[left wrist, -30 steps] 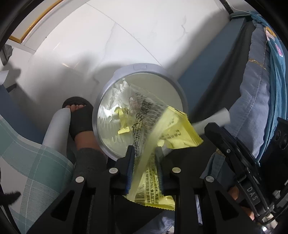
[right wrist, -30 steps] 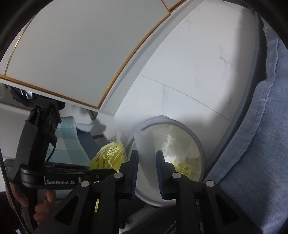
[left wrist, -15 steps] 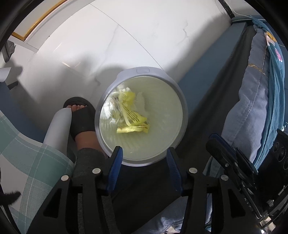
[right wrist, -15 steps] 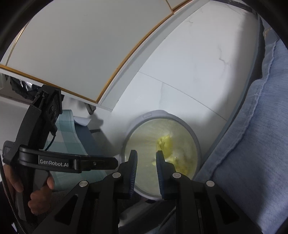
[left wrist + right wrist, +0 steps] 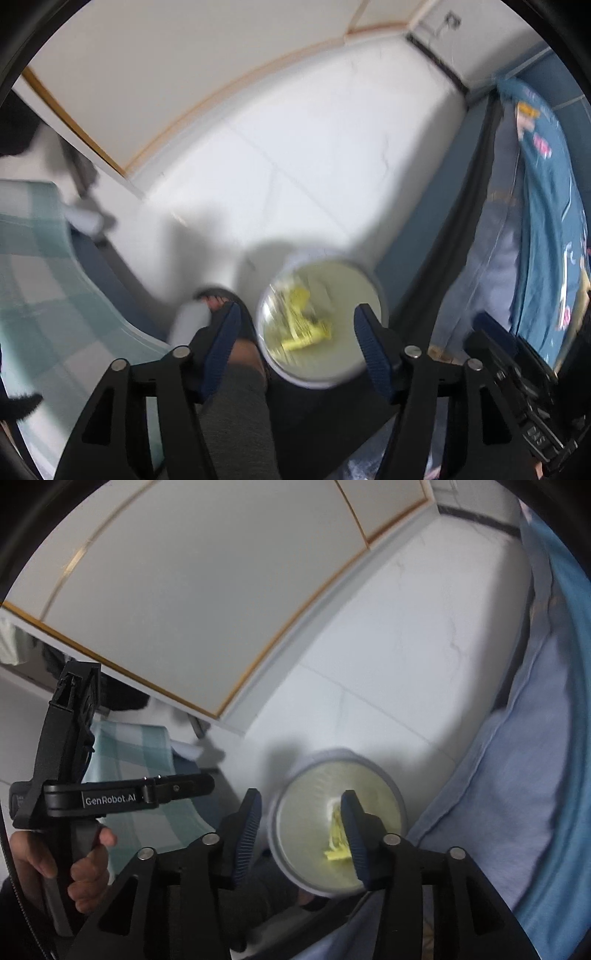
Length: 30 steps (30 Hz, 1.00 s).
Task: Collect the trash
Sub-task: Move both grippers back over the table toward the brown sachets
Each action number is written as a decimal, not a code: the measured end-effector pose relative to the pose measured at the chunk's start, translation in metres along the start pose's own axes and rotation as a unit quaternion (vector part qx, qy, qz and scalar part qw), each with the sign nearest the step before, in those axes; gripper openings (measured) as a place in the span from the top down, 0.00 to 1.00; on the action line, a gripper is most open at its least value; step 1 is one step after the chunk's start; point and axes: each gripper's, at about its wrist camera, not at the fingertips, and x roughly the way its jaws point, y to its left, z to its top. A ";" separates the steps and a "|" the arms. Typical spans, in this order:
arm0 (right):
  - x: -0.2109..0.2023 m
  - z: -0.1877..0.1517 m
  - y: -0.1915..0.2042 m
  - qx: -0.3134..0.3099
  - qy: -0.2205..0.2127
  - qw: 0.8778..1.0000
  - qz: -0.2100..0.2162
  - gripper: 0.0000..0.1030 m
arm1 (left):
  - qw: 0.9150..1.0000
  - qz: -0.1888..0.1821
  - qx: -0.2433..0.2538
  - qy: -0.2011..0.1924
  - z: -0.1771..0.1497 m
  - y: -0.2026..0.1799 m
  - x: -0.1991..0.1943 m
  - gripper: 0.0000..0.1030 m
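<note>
A round grey trash bin (image 5: 380, 295) stands on the white floor below both grippers; it also shows in the right wrist view (image 5: 397, 794). Yellow wrappers (image 5: 303, 325) and white paper lie inside it, and the wrappers also show in the right wrist view (image 5: 338, 843). My left gripper (image 5: 297, 341) is open and empty, high above the bin. My right gripper (image 5: 301, 829) is open and empty, also above the bin. The left gripper body (image 5: 74, 794) shows at the left of the right wrist view, held by a hand.
A foot in a black slipper (image 5: 218, 299) stands just left of the bin. A teal checked cloth (image 5: 40, 288) lies at the left. A bed with blue bedding (image 5: 546, 221) runs along the right. White cabinet doors with gold trim (image 5: 184, 590) stand behind.
The left gripper let the yellow wrapper fall into the bin and opened wide. The right gripper dropped its white paper, then opened. Both have risen away from the bin.
</note>
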 end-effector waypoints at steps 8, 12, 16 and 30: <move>-0.055 0.001 0.048 -0.059 -0.084 0.995 0.010 0.43 | 0.981 0.090 -0.033 -0.168 -0.015 0.030 -0.103 0.38; -0.074 -0.001 0.087 -0.108 -0.118 0.987 0.017 0.37 | 0.961 0.107 -0.064 -0.248 -0.039 0.047 -0.157 0.22; -0.096 -0.011 0.133 -0.154 -0.153 0.975 0.048 0.31 | 0.934 0.143 -0.086 -0.316 -0.065 0.066 -0.202 0.14; -0.135 -0.060 0.276 -0.301 -0.259 0.905 0.151 0.05 | 0.845 0.225 -0.211 -0.437 -0.161 0.146 -0.287 0.07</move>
